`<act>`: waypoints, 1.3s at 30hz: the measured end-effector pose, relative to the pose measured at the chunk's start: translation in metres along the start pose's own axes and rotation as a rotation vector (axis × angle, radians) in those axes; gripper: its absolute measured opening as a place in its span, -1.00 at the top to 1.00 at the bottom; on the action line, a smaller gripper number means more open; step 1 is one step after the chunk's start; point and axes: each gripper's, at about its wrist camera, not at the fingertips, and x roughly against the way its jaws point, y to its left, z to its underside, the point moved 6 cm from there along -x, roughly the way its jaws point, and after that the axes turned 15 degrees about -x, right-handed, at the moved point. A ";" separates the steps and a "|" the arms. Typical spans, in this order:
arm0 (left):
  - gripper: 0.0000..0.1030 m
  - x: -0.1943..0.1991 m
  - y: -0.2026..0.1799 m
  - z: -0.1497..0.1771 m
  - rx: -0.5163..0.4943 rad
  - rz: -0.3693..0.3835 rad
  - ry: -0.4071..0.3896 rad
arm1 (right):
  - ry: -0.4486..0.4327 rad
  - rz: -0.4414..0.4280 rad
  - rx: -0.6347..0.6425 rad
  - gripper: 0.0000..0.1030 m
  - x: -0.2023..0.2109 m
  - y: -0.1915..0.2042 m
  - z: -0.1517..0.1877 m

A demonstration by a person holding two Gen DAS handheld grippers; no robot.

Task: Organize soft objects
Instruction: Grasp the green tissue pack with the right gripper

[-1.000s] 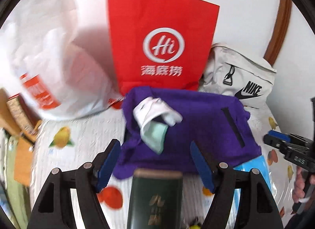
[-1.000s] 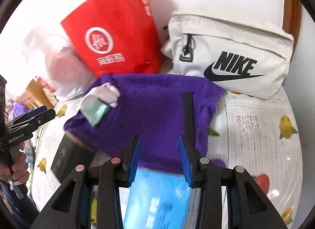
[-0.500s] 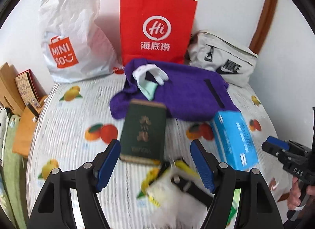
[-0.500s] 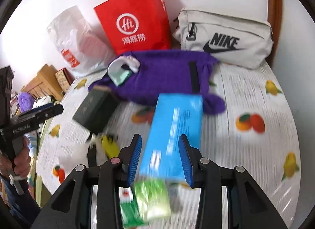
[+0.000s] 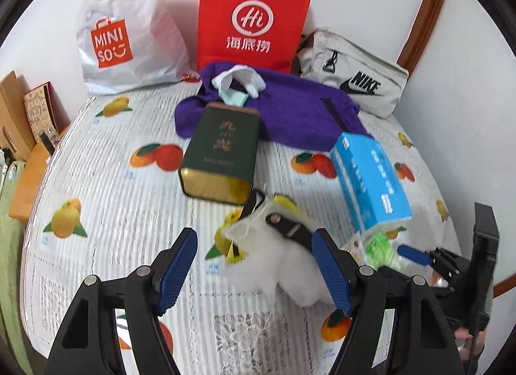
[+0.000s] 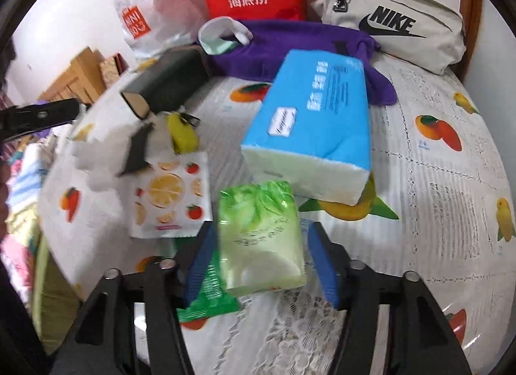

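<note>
On a bed spread with a fruit-print cover (image 5: 106, 233), two hand-held grippers close in on a scatter of soft goods. The right gripper (image 6: 261, 262) hangs over a pale green tissue pack (image 6: 261, 239), which sits between its blue pads with its long axis running away from the camera, roughly in line with the fingers. The jaws are opening as the picture is taken, and the pads appear to stand just clear of the pack's sides, so nothing looks gripped. A second, darker green packet (image 6: 211, 297) lies partly under the pack on the left.

Just beyond the green pack lies a blue tissue pack (image 6: 309, 123), its white end facing the gripper and its length pointing towards a purple cloth (image 6: 290, 49) at the back of the bed.

The left gripper (image 5: 254, 265) is spread wide and empty. A white fluffy toy (image 5: 277, 265) lies between and just ahead of its pads, nearer the right-hand one, its body slanting from upper left to lower right. Judged from position, the left hand is the nearer one for the toy and the right for the green pack.

A dark green tin (image 5: 222, 152) rests beyond the toy. A red paper bag (image 5: 254, 20), a white plastic bag (image 5: 125, 29) and a grey pouch (image 5: 354, 81) line the wall.
</note>
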 end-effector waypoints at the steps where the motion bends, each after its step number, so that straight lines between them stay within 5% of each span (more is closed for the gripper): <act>1: -0.40 0.001 0.000 0.003 -0.005 -0.006 0.004 | 0.005 0.002 0.000 -0.18 -0.004 -0.001 0.002; 16: -0.41 -0.031 -0.019 0.015 -0.075 0.043 0.066 | -0.016 -0.045 0.022 -0.18 -0.015 0.002 0.011; 20: -0.41 -0.042 -0.013 0.020 -0.066 0.044 0.086 | -0.022 -0.046 0.012 0.00 -0.011 -0.002 0.011; 27: 0.25 -0.032 0.003 0.022 -0.056 0.032 0.065 | -0.027 -0.047 -0.005 0.06 0.000 -0.006 0.012; 31: 0.27 -0.027 0.013 0.023 -0.041 0.042 0.058 | -0.033 -0.050 -0.025 0.06 0.007 -0.011 0.010; 38: 0.27 -0.033 0.006 0.033 0.008 0.170 0.076 | -0.018 -0.048 -0.053 0.06 0.006 -0.017 0.012; 39: 0.39 -0.035 0.007 0.034 0.003 0.152 0.079 | -0.017 -0.047 -0.054 0.06 0.006 -0.017 0.012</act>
